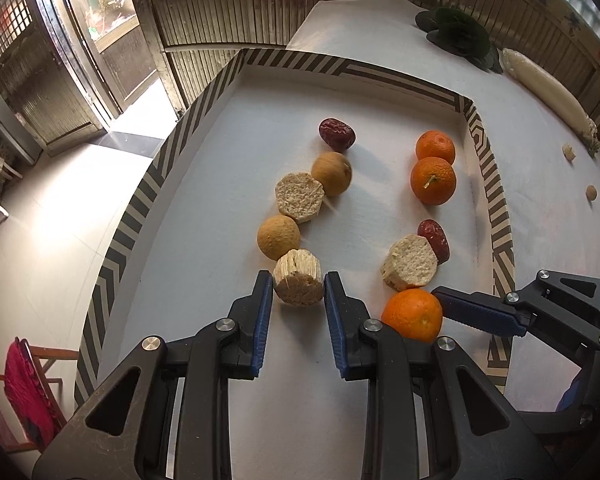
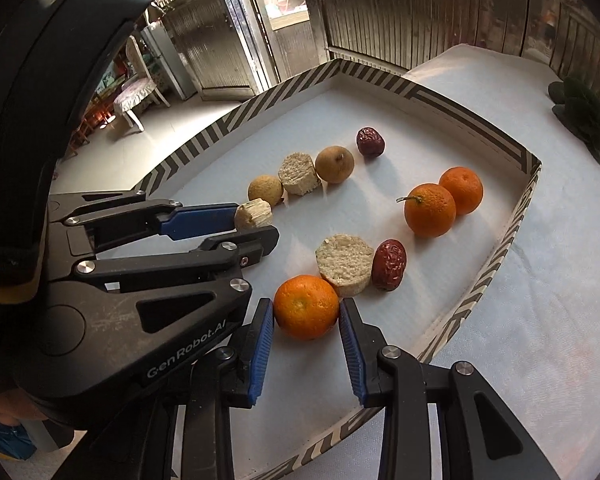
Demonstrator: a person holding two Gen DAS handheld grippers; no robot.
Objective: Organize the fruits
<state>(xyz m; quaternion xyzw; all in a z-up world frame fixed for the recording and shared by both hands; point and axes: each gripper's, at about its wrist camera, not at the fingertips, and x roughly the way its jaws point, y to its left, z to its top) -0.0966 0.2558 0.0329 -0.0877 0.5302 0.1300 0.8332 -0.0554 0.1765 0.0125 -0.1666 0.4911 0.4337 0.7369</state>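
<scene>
A striped-rim tray (image 1: 136, 208) with a white liner holds the fruit. My left gripper (image 1: 298, 296) is shut on a beige fibrous cane chunk (image 1: 299, 283), at the near end of a row of two brown longans (image 1: 279, 237), another cane piece (image 1: 299, 197) and a red date (image 1: 337, 134). My right gripper (image 2: 307, 320) is shut on a mandarin (image 2: 306, 306) that rests on the liner. Just beyond it lie a cane slice (image 2: 344, 264) and a red date (image 2: 389, 265). Two more mandarins (image 2: 430, 210) sit together farther right.
Outside the tray, on the white tablecloth, lie dark leafy greens (image 1: 460, 32), a long white wrapped item (image 1: 540, 88) and small crumbs (image 1: 591, 193). A chair with a red cloth (image 1: 24, 392) stands on the floor to the left. The left gripper's body (image 2: 100, 280) crowds the right wrist view.
</scene>
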